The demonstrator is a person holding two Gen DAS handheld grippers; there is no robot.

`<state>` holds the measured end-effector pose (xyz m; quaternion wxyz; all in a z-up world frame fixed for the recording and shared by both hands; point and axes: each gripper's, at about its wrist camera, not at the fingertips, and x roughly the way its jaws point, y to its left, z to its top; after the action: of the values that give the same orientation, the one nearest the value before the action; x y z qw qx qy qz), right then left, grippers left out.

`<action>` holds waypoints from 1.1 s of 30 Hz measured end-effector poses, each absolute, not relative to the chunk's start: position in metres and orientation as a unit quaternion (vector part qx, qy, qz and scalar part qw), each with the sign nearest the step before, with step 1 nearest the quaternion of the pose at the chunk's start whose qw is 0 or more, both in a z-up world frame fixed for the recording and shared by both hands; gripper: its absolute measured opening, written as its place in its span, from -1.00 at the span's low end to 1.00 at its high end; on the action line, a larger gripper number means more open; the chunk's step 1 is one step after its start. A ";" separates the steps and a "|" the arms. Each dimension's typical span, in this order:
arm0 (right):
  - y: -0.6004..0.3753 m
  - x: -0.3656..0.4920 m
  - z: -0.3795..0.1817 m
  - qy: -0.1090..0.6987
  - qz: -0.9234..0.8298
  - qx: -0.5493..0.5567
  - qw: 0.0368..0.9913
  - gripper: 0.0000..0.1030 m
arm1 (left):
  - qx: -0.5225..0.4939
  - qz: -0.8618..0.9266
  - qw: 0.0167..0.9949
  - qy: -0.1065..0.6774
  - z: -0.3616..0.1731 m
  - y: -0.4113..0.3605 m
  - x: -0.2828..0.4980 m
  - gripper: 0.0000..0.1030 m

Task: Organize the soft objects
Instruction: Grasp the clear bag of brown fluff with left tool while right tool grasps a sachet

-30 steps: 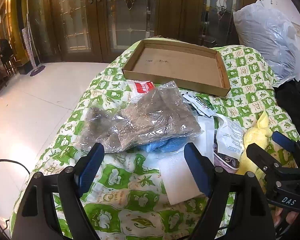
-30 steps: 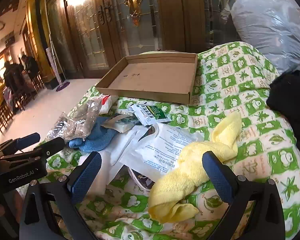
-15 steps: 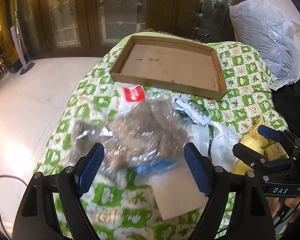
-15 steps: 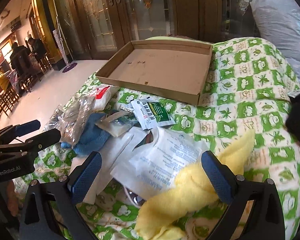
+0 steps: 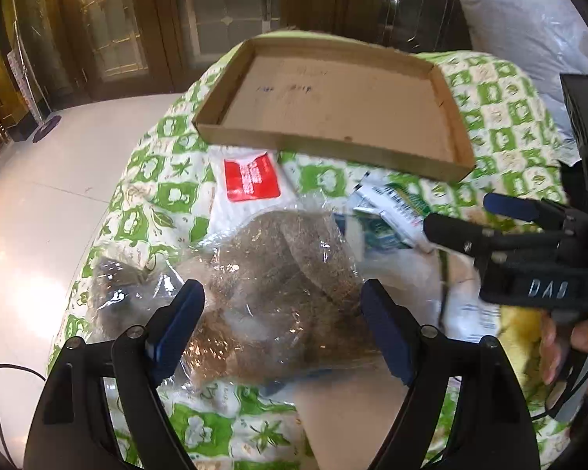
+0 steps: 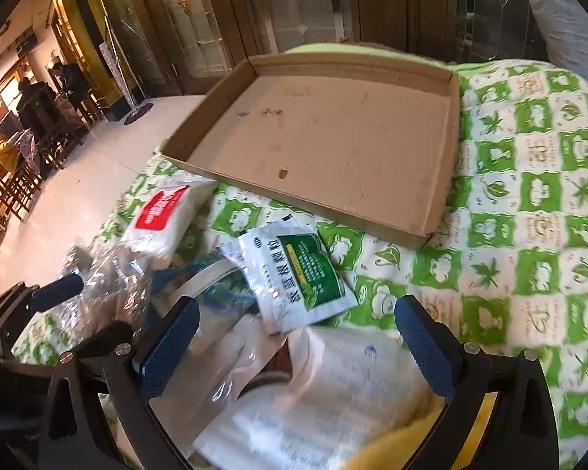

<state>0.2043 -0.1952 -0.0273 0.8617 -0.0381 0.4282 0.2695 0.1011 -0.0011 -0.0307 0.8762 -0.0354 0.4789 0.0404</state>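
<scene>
A clear plastic bag of grey-brown fluff (image 5: 278, 286) lies on the green checkered cloth (image 5: 149, 180), right between the open fingers of my left gripper (image 5: 282, 325). My right gripper (image 6: 294, 344) is open above a white printed pouch (image 6: 333, 391) and a green-and-white sachet (image 6: 298, 274); it also shows in the left wrist view (image 5: 486, 219). A yellow towel (image 6: 403, 450) lies under the right gripper. A white pack with a red label (image 5: 251, 180) lies beyond the bag. An empty cardboard tray (image 6: 333, 141) sits farther back.
A blue cloth (image 6: 168, 278) peeks out under the bag. A grey plastic sack (image 5: 529, 39) stands at the back right. The cloth-covered surface drops to a white tiled floor (image 5: 39, 211) on the left. Glass-panelled wooden doors (image 5: 215, 11) are behind.
Both grippers have moved forward and down toward the pile. The fluff bag now sits between the left fingers; the yellow towel has slid under the right gripper. Both stay open.
</scene>
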 end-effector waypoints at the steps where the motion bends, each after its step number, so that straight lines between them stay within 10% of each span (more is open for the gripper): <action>1: -0.194 0.211 -0.033 0.434 0.270 -0.037 0.859 0.96 | -0.039 0.043 0.874 0.483 -0.034 0.001 0.102 0.60; 14: -0.165 0.261 -0.075 0.498 0.291 -0.026 0.817 0.59 | -0.092 0.047 0.865 0.490 -0.046 0.021 0.099 0.56; 26: -0.173 0.250 -0.070 0.479 0.311 -0.010 0.821 -0.05 | -0.116 0.027 0.873 0.474 -0.038 0.027 0.091 -0.54; 33: -0.187 0.234 -0.064 0.476 0.310 0.005 0.823 -0.07 | -0.106 0.030 0.888 0.446 -0.019 0.023 0.073 -0.56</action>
<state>0.2338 -0.1871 -0.0641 0.8232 0.0048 0.4760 0.3095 0.0734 0.0225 -0.0186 0.8880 -0.1055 0.4465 0.0299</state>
